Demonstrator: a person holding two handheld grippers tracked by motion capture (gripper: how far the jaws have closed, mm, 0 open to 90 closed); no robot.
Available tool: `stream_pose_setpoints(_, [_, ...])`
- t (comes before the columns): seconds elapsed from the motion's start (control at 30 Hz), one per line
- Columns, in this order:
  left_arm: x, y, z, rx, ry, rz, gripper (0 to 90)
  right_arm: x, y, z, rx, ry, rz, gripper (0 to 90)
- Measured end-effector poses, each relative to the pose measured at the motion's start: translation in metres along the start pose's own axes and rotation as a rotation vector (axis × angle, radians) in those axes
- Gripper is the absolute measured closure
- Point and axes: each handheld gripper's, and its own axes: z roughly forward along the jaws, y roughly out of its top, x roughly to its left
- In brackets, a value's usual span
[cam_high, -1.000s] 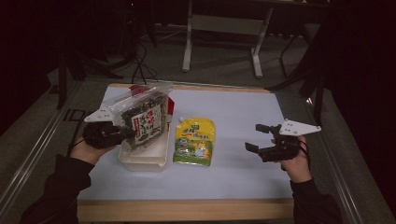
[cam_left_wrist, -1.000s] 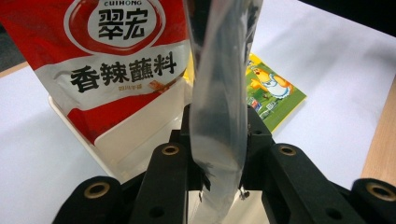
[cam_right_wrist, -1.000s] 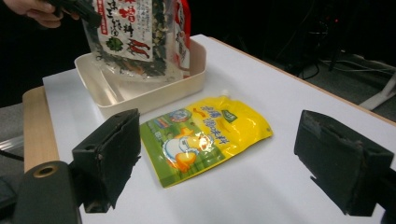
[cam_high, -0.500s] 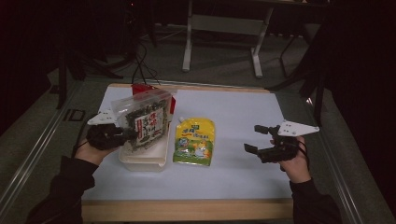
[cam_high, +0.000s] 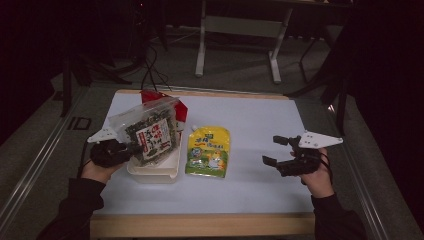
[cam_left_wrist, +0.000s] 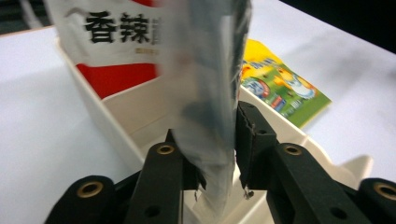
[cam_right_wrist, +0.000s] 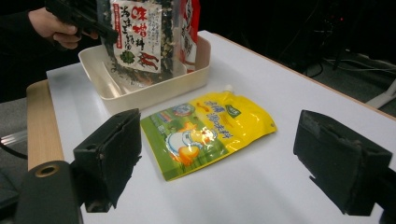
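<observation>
**A:** Where's the seaweed bag (cam_high: 150, 134) right now?

**B:** In my left gripper (cam_high: 123, 151), standing upright over the white tray (cam_high: 152, 172), its lower end down inside the tray. My jaws have just been easing apart, yet in the left gripper view the clear edge of the bag (cam_left_wrist: 210, 93) sits between the two pads, the right pad against the film. So I call it gripped, on a narrow setting.

**A:** What does the high view add?

**B:** The layout. The tray sits at the left of the table (cam_high: 260, 200), with a red-and-white packet (cam_high: 175, 106) upright behind the bag. The yellow-green pouch (cam_high: 208, 151) lies flat just beside the tray. My right gripper (cam_high: 275, 150) is well apart at the right side, above the table.

**A:** And the right gripper view?

**B:** It looks between my own two pads, standing wide with nothing between them. Past them lies the pouch (cam_right_wrist: 205, 133), then the tray (cam_right_wrist: 154, 91), and the printed label on the bag (cam_right_wrist: 137, 35), which my left gripper's camera sees edge-on.

**A:** The surroundings?

**B:** A pale tabletop with a wooden front edge (cam_high: 200, 225). Beyond it a dim room, grey floor, cables (cam_high: 150, 70), and the legs of a metal frame (cam_high: 202, 45).
</observation>
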Motion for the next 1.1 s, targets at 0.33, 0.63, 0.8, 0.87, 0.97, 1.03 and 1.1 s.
stream_pose_setpoints(0.33, [-0.004,-0.001,-0.001,-0.011,0.168,-0.021,42.6,-0.001,-0.003,0.003,0.002,0.011,-0.013,14.8])
stream_pose_setpoints(0.63, [-0.003,-0.002,-0.001,-0.029,0.207,-0.055,34.2,0.001,-0.002,0.008,0.028,0.033,-0.017,14.0])
stream_pose_setpoints(0.8, [-0.007,-0.003,-0.007,-0.048,0.201,-0.054,25.8,0.000,-0.004,0.007,0.012,0.025,-0.025,14.0])
stream_pose_setpoints(0.87, [-0.010,-0.003,-0.009,-0.055,0.192,-0.048,16.7,0.000,-0.005,0.008,0.007,0.016,-0.036,14.2])
stream_pose_setpoints(0.97, [-0.016,-0.002,-0.014,-0.051,0.213,-0.061,10.9,0.001,-0.005,0.010,0.013,0.016,-0.038,14.4])
stream_pose_setpoints(1.03, [-0.021,-0.003,-0.017,-0.054,0.217,-0.082,5.8,0.002,-0.006,0.011,0.026,0.016,-0.039,14.2])
stream_pose_setpoints(1.1, [-0.027,-0.003,-0.022,-0.068,0.215,-0.087,2.7,0.002,-0.006,0.012,0.042,0.014,-0.033,13.9])
